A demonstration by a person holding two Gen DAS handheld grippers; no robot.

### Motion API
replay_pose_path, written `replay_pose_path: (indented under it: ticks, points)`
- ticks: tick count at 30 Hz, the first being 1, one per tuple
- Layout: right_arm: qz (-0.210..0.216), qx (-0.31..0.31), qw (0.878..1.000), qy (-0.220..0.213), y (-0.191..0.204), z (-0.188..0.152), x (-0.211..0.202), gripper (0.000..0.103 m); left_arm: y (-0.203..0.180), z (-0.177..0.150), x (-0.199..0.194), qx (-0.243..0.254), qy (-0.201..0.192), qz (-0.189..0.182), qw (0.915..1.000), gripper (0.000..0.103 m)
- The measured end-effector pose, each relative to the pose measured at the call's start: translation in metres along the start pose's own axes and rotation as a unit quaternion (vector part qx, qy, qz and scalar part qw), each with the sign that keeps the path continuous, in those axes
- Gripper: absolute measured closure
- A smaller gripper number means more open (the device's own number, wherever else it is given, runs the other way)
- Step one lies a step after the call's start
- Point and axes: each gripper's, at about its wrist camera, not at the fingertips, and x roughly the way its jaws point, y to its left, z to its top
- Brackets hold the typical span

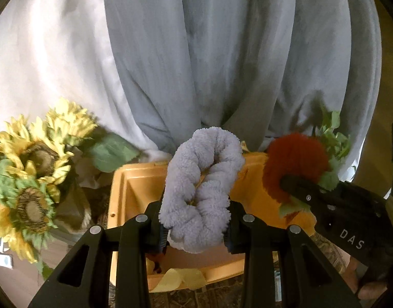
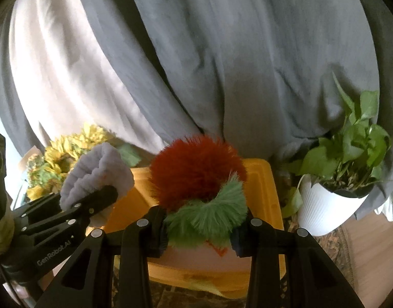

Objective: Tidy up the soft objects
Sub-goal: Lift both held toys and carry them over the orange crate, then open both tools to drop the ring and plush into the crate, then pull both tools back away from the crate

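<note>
My left gripper (image 1: 196,233) is shut on a lavender fluffy scrunchie (image 1: 204,184), held above an orange plastic bin (image 1: 129,187). My right gripper (image 2: 200,233) is shut on a furry red and green scrunchie (image 2: 199,179) over the same bin (image 2: 263,187). In the left wrist view the right gripper (image 1: 294,187) comes in from the right with the red and green scrunchie (image 1: 294,164). In the right wrist view the left gripper (image 2: 104,200) shows at the left with the lavender scrunchie (image 2: 99,169). Something yellow (image 1: 181,278) lies inside the bin.
Grey and white curtains (image 1: 222,51) hang close behind the bin. A bunch of sunflowers (image 1: 32,169) stands to the left of the bin. A green plant in a white ribbed pot (image 2: 327,205) stands to its right. A patterned rug (image 2: 335,243) covers the floor.
</note>
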Motion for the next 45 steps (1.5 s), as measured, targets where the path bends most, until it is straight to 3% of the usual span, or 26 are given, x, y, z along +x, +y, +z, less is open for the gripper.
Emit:
replay_pose_path:
  ticks: [19, 23, 25, 31, 41, 45]
  points:
    - [-0.021, 0.011, 0.997, 0.079, -0.016, -0.017, 0.056, 0.063, 0.001, -0.019, 0.073, 0.004, 0.106, -0.018, 0.9942, 0.068]
    - [-0.021, 0.009, 0.996, 0.087, -0.015, -0.019, 0.059, 0.059, 0.002, -0.021, 0.077, 0.001, 0.116, -0.016, 0.9931, 0.061]
    - [-0.014, 0.015, 0.995, 0.094, -0.016, -0.019, 0.061, 0.054, 0.001, -0.022, 0.081, -0.003, 0.119, -0.018, 0.9928, 0.051]
    - [-0.026, 0.023, 0.995, 0.089, -0.02, -0.019, 0.057, 0.045, 0.001, -0.024, 0.075, 0.001, 0.11, -0.008, 0.9939, 0.041]
    - [-0.039, 0.019, 0.997, 0.057, -0.014, -0.015, 0.029, 0.044, -0.003, -0.025, 0.039, 0.004, 0.074, 0.005, 0.9972, 0.031]
    - [-0.044, 0.018, 0.998, 0.034, -0.009, -0.014, 0.01, 0.033, -0.007, -0.026, 0.016, 0.005, 0.043, 0.028, 0.9987, 0.018]
